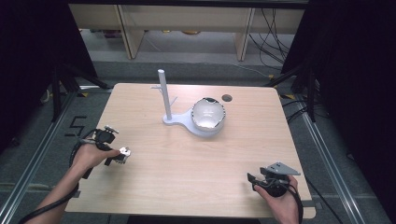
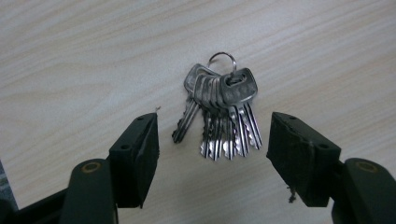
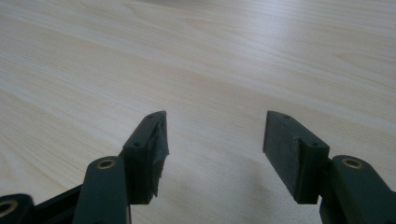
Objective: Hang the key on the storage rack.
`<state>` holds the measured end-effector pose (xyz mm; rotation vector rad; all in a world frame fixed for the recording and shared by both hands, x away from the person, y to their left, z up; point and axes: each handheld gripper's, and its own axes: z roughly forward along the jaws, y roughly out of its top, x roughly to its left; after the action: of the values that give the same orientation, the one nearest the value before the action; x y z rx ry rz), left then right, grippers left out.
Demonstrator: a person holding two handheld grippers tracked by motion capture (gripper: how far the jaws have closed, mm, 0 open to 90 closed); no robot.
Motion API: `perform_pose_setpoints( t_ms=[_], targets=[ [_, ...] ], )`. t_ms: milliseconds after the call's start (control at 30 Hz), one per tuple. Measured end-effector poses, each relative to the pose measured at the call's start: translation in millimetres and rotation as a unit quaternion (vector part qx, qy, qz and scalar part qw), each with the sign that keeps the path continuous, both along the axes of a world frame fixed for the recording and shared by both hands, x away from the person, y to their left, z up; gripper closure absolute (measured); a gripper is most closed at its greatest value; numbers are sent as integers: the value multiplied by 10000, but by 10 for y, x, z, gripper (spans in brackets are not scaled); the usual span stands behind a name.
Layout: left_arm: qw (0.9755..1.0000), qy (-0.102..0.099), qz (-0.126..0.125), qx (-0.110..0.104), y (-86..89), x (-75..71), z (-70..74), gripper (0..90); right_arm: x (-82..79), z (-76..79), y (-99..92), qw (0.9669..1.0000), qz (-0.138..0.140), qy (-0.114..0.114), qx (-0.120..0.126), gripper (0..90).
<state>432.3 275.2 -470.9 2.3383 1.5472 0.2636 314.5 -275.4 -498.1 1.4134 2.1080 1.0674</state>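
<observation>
Bunch of silver metal keys (image 2: 219,112) flat on light wooden table (image 2: 70,56), blades toward left gripper (image 2: 212,154), ring away. Left jaws apart, straddling blades; right gripper (image 3: 215,140) jaws apart, empty.

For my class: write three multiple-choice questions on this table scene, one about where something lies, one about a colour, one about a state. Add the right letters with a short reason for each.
1. Where do the keys lie?
A. in the bowl
B. on the table, ahead of the left gripper
C. hung on the stand

2. What colour is the stand?
A. white
B. red
C. black

3. How do the right gripper's jaws stand?
A. shut on the keys
B. shut on nothing
C. open, with nothing between them

Answers:
1 B: the left gripper view shows the keys flat on the wood just beyond its open jaws.
2 A: post and base show white in the high view.
3 C: bare table shows between the spread jaws.
</observation>
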Motion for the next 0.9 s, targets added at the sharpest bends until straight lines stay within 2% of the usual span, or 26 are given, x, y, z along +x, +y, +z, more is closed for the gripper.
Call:
perform_pose_setpoints(
  t_ms=[33,67,100,133,167,200,233,267,300,333,400,433,467,500,533,600,633,667,733,767,800,900],
  targets=[
    [10000,-38,-76,36,3,35,-8,321,-11,15,-2,9999,-39,46,-89,410],
    [9998,11,-123,125,-4,73,1,318,-7,11,2,9999,-36,56,-96,409],
    [9999,8,-113,121,-11,89,-4,315,-6,9,1,9999,-52,25,-151,408],
    [10000,63,-7,57,-39,105,-17,310,-9,11,2,9999,-49,27,-125,407],
    [9998,155,102,1,-62,104,-26,301,-31,18,32,9996,-149,223,39,407],
    [9998,155,102,1,-62,104,-26,299,-31,18,32,9996,-149,223,39,407],
    [9997,252,55,43,-85,137,-39,296,-3,9,-2,9999,-10,52,-107,406],
    [9997,252,55,43,-85,137,-39,296,-3,9,-2,9999,-10,52,-107,406],
    [9992,378,14,137,-109,164,-56,292,-39,15,41,9993,-234,252,124,405],
    [9992,378,14,137,-109,164,-56,293,-24,12,20,9998,-118,154,12,405],
    [9989,348,-30,297,-129,198,-75,292,-25,12,25,9997,-142,192,7,404],
    [9986,377,-41,362,-138,208,-85,293,-10,7,6,9999,-28,108,-44,404],
    [9986,377,-41,362,-138,208,-85,293,-10,7,6,9999,-28,108,-44,404],
    [9982,488,81,337,-168,214,-97,293,-6,3,4,9999,-2,86,-101,404],
    [9978,446,-127,477,-148,243,-107,292,-5,2,5,9999,-1,80,-107,403],
    [9972,495,-170,532,-149,256,-108,289,-7,4,9,9999,-5,97,-82,403],
    [9961,586,-273,602,-161,273,-126,287,-5,2,12,9999,-10,95,-85,403],
    [9961,586,-273,602,-161,273,-126,285,-5,2,12,9999,-10,95,-85,403],
    [9959,719,-239,497,-197,274,-143,284,-4,-1,9,9999,-4,101,-97,402],
    [9960,789,-12,421,-233,256,-146,285,-4,-2,9,9999,-4,102,-95,402],
    [9954,859,38,411,-249,255,-152,286,-4,-2,9,9999,-2,103,-97,401],
    [9952,909,77,362,-255,268,-155,302,-8,2,7,9999,-6,95,-90,400]
  ],
)
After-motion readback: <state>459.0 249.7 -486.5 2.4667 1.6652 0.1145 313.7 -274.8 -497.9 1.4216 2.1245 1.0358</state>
